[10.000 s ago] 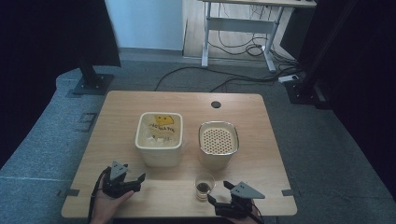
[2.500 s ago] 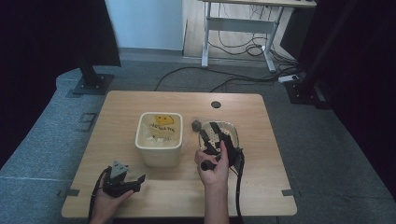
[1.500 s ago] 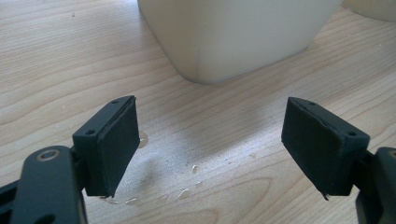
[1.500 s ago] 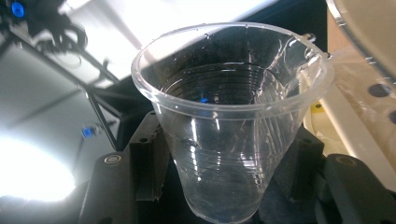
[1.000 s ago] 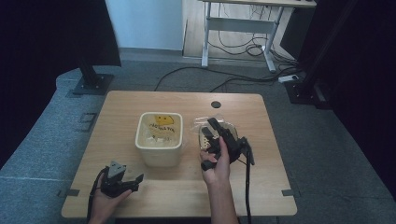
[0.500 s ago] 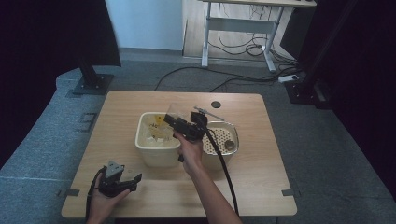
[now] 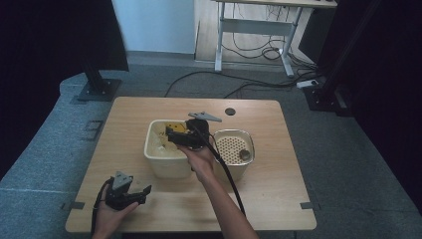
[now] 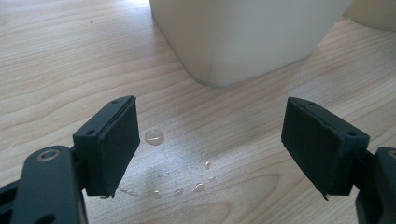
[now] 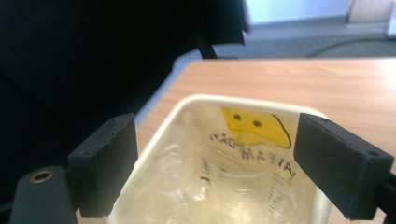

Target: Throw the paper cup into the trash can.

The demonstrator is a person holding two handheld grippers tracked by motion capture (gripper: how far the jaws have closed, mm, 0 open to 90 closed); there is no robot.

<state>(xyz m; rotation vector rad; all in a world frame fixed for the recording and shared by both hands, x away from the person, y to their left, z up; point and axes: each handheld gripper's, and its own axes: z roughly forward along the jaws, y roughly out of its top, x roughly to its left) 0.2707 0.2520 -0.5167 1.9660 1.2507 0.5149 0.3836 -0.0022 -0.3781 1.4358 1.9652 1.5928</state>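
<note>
The right gripper (image 7: 171, 134) hangs over the open top of a cream bin (image 7: 155, 158) that stands near the middle of the desk (image 7: 278, 189). Its jaws have just been opening and now stand wide apart with nothing between them. In the right gripper view the two black jaws frame the bin's mouth (image 9: 159, 135), and below them a clear plastic cup (image 9: 238, 175) lies inside the bin on a clear liner with a yellow smiley face (image 9: 254, 127) and black lettering. The cup is free of the jaws and sits low in the bin, near its middle.

Just to the right of the bin, touching or nearly touching it, stands a second cream container topped by a strainer (image 7: 230, 148) full of small holes; a small dark lump (image 7: 244, 155) rests on the strainer near its right edge.

The left gripper (image 7: 144, 191) lies at the front left of the desk, held in the person's left hand (image 7: 107, 218). Its jaws are wide apart and hold nothing. In the left gripper view they point at the bin's rounded lower corner (image 8: 243, 42), and a few water drops (image 8: 154, 136) lie on the wood between them.
</note>
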